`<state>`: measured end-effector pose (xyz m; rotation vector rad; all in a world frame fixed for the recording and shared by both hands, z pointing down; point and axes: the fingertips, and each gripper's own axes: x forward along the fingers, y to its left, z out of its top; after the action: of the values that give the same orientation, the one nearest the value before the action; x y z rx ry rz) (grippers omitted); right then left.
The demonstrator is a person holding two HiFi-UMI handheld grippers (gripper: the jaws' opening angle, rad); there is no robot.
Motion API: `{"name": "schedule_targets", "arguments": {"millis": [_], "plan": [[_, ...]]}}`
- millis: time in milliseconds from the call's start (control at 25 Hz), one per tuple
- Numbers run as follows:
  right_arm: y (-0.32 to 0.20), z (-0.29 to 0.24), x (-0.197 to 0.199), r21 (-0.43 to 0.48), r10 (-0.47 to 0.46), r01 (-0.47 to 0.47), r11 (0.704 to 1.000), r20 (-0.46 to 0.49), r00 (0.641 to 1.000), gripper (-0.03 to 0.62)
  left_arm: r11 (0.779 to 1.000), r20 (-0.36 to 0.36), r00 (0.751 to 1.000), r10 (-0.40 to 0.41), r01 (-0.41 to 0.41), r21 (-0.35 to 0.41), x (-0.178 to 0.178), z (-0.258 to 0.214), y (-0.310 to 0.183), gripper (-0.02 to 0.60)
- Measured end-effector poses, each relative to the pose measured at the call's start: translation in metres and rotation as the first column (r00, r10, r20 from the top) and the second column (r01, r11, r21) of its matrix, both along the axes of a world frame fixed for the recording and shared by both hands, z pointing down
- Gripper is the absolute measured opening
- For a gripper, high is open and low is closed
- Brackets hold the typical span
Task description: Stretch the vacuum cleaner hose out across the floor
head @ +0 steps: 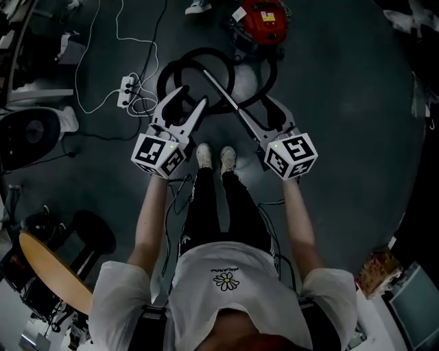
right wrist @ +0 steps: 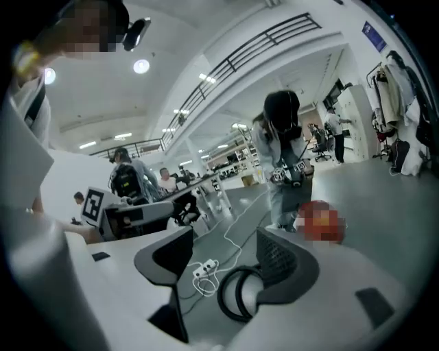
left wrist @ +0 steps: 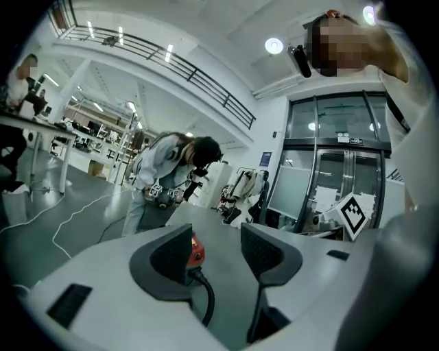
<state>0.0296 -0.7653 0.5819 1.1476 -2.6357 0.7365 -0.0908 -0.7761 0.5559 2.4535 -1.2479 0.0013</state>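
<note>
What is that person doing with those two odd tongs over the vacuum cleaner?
A person stands holding a two-jaw gripper in each hand, both pointed towards the black coiled vacuum hose. It lies on the dark grey floor in front of a red canister vacuum cleaner. The left gripper and right gripper have their jaws apart and hold nothing. The hose is not yet gripped.

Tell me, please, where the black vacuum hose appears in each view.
Head view: hose coiled on the floor, top centre.
Left gripper view: one stretch low, seen between the jaws.
Right gripper view: a loop low, seen between the jaws.
Shared landmark: white power strip, head and right gripper views.
</note>
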Motion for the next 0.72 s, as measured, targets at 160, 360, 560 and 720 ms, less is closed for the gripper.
{"name": "schedule_targets", "arguments": {"millis": [160, 360, 560, 720], "plan": [[-0.048, 0.192, -0.01, -0.139, -0.058, 0.039, 0.99, -0.137, 0.989, 0.282, 0.996, -0.002, 1.0, -0.02, 0.02, -0.082, -0.014, 0.149, -0.04, 0.204], [-0.075, 0.444, -0.021, -0.367, -0.189, 0.081, 0.927, -0.268, 0.945, 0.282, 0.986, -0.013, 0.999, -0.032, 0.029, -0.165, -0.027, 0.334, -0.068, 0.204], [-0.074, 0.616, -0.023, -0.52, -0.277, 0.063, 0.852, -0.346, 0.896, 0.282, 0.973, -0.007, 1.0, -0.019, 0.017, -0.231, -0.036, 0.463, -0.069, 0.204], [-0.067, 0.696, -0.014, -0.594, -0.326, 0.007, 0.805, -0.431, 0.841, 0.282, 0.963, 0.002, 1.0, -0.01, 0.01, -0.271, -0.04, 0.52, -0.064, 0.204]]}}
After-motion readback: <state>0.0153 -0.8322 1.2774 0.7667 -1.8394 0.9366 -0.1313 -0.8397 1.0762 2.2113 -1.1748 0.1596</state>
